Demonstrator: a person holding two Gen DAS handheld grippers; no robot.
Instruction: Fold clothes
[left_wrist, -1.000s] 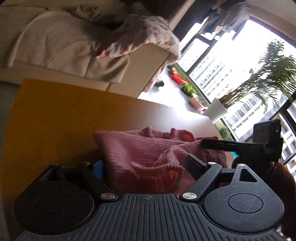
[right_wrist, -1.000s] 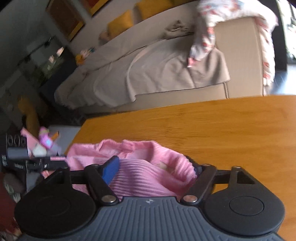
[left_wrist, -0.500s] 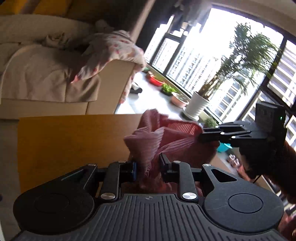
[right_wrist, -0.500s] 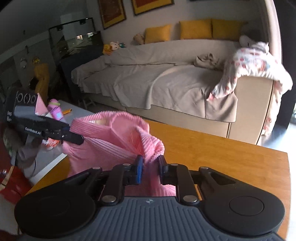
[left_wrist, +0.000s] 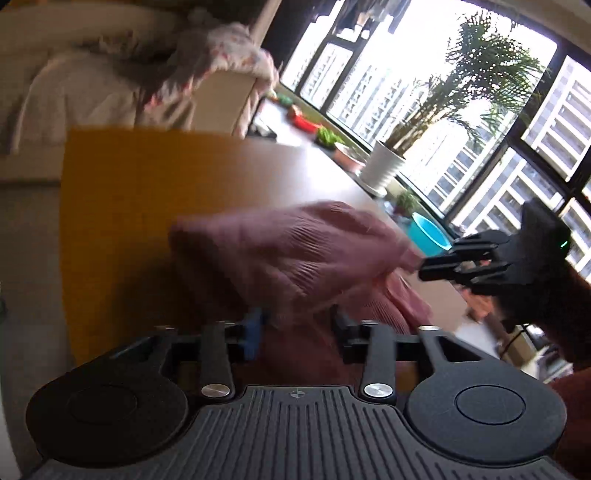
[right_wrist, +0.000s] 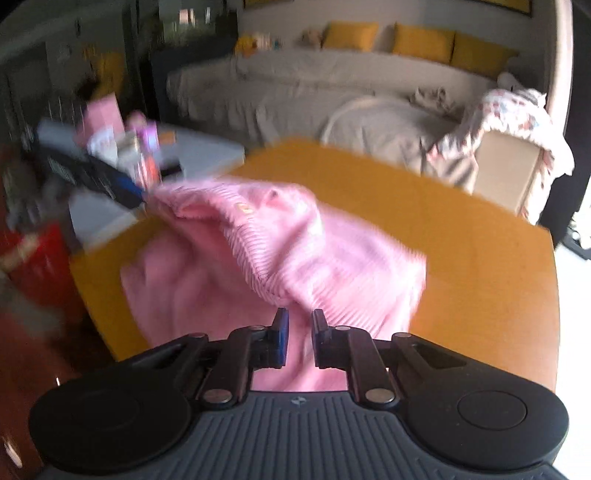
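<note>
Nearest the right wrist camera, the right hand-held gripper (right_wrist: 298, 334) is seen with its two fingers drawn close together, a fold of the pink ribbed garment (right_wrist: 280, 254) pinched between them. From that pinch the garment is lifted over the near part of the worktop (right_wrist: 480, 258), its lower portion draped toward the wooden surface. At the garment's far left corner, the left hand-held gripper (right_wrist: 142, 195) is seen as a dark, blurred shape meeting the cloth.

Close to the left wrist camera, the left hand-held gripper (left_wrist: 295, 325) is recorded with its fingers set wider apart, the garment (left_wrist: 295, 254) bunched between them. Whether the cloth is actually clamped there cannot be told, since the fabric is smeared by motion and the fingertips are partly covered. To the right in this view, the right hand-held gripper (left_wrist: 424, 269) is observed closed on the garment's far corner, so that the cloth is stretched between the two tools above the worktop (left_wrist: 147, 192).

Beyond the worktop, a beige sofa (right_wrist: 332, 92) with yellow cushions (right_wrist: 421, 42) is noted, a floral blanket (right_wrist: 513, 110) hung over its arm. Along the window side, a white plant pot (left_wrist: 382, 168) and a blue tub (left_wrist: 430, 234) are recorded on the floor.
</note>
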